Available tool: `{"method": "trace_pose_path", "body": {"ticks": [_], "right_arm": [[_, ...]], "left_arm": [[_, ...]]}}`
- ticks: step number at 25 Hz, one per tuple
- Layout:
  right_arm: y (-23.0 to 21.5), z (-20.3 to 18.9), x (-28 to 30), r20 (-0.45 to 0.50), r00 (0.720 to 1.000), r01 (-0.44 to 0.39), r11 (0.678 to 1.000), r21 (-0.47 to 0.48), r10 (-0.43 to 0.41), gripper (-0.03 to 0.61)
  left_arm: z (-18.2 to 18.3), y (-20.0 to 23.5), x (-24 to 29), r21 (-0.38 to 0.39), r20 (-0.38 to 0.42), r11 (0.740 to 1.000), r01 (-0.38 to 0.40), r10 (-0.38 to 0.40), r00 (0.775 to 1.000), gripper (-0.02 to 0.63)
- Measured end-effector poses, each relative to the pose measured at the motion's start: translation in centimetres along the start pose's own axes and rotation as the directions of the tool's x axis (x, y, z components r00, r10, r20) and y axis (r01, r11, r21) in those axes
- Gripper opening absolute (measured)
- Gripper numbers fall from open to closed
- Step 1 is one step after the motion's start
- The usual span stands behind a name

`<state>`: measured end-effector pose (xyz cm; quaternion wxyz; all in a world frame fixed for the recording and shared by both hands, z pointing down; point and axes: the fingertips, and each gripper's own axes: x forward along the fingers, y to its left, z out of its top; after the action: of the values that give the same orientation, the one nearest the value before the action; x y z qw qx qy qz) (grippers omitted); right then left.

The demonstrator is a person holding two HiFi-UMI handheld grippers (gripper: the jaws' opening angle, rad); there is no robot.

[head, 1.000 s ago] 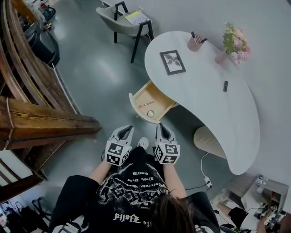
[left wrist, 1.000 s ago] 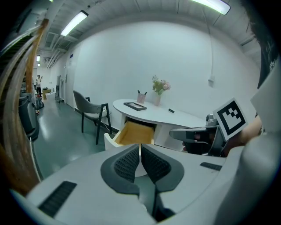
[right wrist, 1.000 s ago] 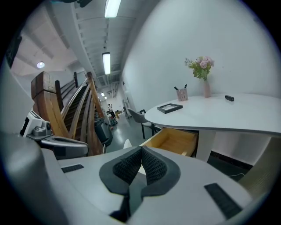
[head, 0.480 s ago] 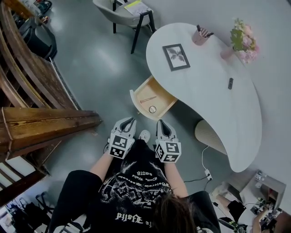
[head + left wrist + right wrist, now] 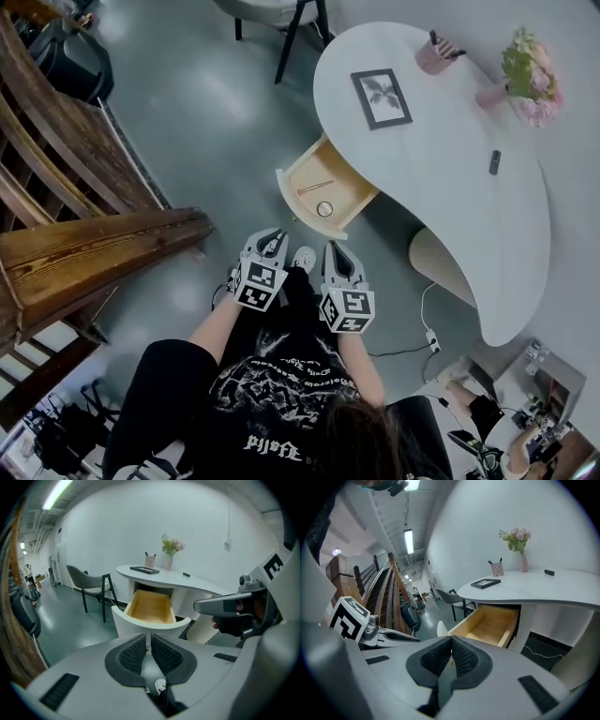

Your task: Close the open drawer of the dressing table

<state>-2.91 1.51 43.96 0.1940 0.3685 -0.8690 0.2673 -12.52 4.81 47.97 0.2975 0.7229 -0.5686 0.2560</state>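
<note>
Standing person holds both tools low in front of the body, side by side and pointed at the open drawer [image 5: 342, 180]. Left tongs [image 5: 273, 235]: pads pressed together, only a hairline slit between them, nothing pinched. Right tongs [image 5: 335, 253]: pads likewise pressed together, empty. Both tips are short of the drawer's curved white front and touch nothing; the left pair is slightly further forward than the right. The drawer is pulled well out from under the long edge of the white table [image 5: 441, 169], near its rounded end and just below the framed picture [image 5: 382, 97] lying flat on top. Its interior is pale wood and holds a thin stick [image 5: 314, 187] and a small round object [image 5: 324, 208] near the front. Along the table's far edge are a cup [image 5: 436, 54] with dark pens and a vase [image 5: 531, 77] of pink flowers. A small dark object [image 5: 494, 161] lies further along, toward the middle of the top. A chair [image 5: 281, 11] stands on the grey floor [image 5: 206, 122] beyond the rounded end. A wooden stair rail [image 5: 94, 248] runs on the person's left. One light shoe [image 5: 303, 257] shows between the two tools.
</note>
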Motion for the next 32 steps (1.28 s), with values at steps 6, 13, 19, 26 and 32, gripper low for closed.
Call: {"method": "trace_pose_path", "body": {"ticks": [6, 13, 19, 26, 32], "right_arm": [[0.3, -2.4, 0.4, -0.052, 0.998, 0.026, 0.999, 0.021, -0.025, 0.026], [0.3, -5.0, 0.9, -0.082, 0.995, 0.06, 0.996, 0.066, -0.055, 0.026], [-0.2, -6.7, 1.2, -0.104, 0.991, 0.091, 0.994, 0.068, -0.084, 0.026], [-1.2, -8.4, 0.9, -0.108, 0.987, 0.128, 0.987, 0.102, -0.116, 0.026], [-1.8, -10.9, -0.1, -0.133, 0.981, 0.159, 0.978, 0.135, -0.141, 0.026]], "left_arm": [[-2.5, -0.1, 1.5, -0.026, -0.071, 0.998, 0.055, -0.057, 0.996, 0.095], [-4.2, -0.1, 3.9, -0.015, -0.118, 0.995, 0.098, -0.099, 0.988, 0.12], [-5.4, 0.4, 6.8, 0.009, -0.144, 0.993, 0.121, -0.118, 0.982, 0.135], [-7.5, 0.6, 9.7, 0.037, -0.191, 0.99, 0.133, -0.124, 0.974, 0.15], [-8.5, 0.6, 11.7, 0.048, -0.213, 0.992, 0.116, -0.103, 0.972, 0.155]]}}
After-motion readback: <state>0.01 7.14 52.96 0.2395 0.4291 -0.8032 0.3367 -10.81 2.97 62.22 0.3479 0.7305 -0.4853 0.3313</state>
